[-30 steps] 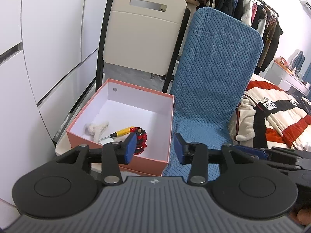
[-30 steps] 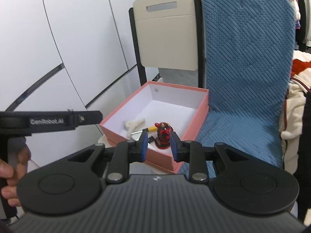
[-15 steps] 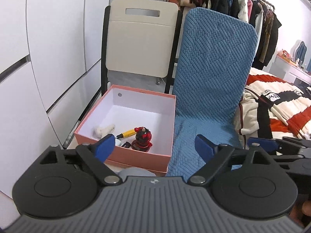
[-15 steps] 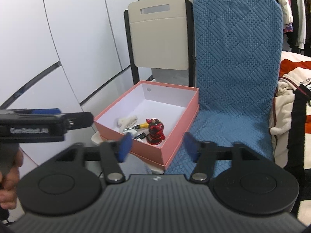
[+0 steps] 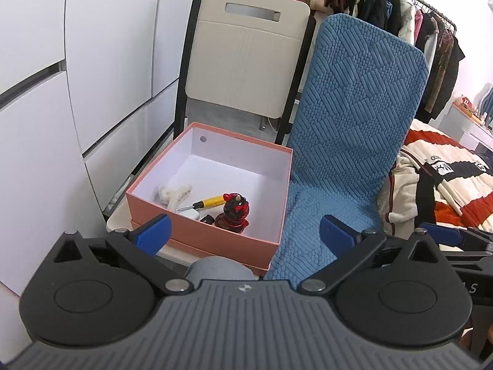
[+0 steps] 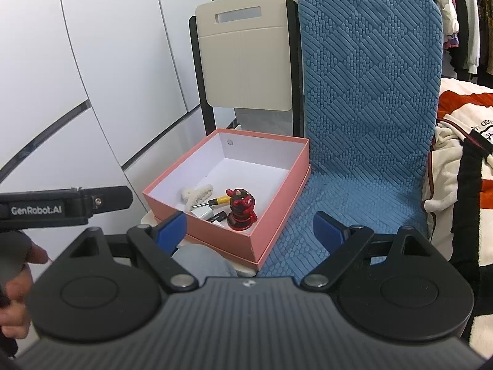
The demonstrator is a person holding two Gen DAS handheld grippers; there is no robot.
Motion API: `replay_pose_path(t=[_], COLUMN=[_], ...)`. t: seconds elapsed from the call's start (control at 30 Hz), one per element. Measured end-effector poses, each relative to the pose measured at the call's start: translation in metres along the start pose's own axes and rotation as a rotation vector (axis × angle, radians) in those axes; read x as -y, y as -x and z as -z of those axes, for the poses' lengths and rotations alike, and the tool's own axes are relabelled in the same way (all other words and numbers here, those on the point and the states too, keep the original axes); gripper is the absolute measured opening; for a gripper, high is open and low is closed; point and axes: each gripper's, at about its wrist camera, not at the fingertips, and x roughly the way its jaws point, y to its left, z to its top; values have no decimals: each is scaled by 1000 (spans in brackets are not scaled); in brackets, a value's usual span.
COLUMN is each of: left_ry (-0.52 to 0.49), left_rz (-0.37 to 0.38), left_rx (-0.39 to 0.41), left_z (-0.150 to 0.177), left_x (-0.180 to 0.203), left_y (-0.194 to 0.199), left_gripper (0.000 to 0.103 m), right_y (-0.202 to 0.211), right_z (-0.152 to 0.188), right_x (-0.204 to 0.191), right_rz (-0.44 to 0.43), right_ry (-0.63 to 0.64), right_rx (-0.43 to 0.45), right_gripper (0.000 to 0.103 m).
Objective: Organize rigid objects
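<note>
A pink box (image 5: 215,237) (image 6: 277,191) with a white inside sits on a chair seat. In it lie a red and black figurine (image 5: 234,214) (image 6: 242,209), a yellow-handled screwdriver (image 5: 205,202) (image 6: 214,202), a cream hair claw (image 5: 172,192) (image 6: 197,192), a small white object (image 5: 190,214) (image 6: 201,214) and a small black object (image 5: 208,219) (image 6: 218,216). My left gripper (image 5: 245,232) is open and empty, in front of the box. My right gripper (image 6: 249,228) is open and empty, also held back from the box.
A blue quilted chair (image 5: 348,141) (image 6: 366,98) stands right of the box. A beige folding chair back (image 5: 246,52) (image 6: 246,58) rises behind it. White cabinet doors (image 5: 46,92) fill the left. Clothes lie at the right (image 5: 446,169). The left gripper's body (image 6: 61,205) shows at the left.
Both grippers opened wide from nearly shut and drew back from the box. The figurine and other items stay in the box.
</note>
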Motion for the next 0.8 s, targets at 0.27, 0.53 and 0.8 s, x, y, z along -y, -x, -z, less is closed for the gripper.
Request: replay_pose_path(t=[0.27, 0.53, 0.8], left_ry=[44, 96, 87], left_rz=[0, -6, -18], left_rx=[-10, -33, -18], left_z=[0, 2, 3], left_x=[-11, -21, -19], left_y=[0, 1, 2], left_gripper=[103, 103, 103], right_y=[-1, 3, 5], right_z=[0, 1, 2], right_x=[2, -1, -2], right_rz=[1, 0, 12], right_ry=[-13, -12, -8], right_rx=[7, 11, 11], right_gripper=[90, 91, 91])
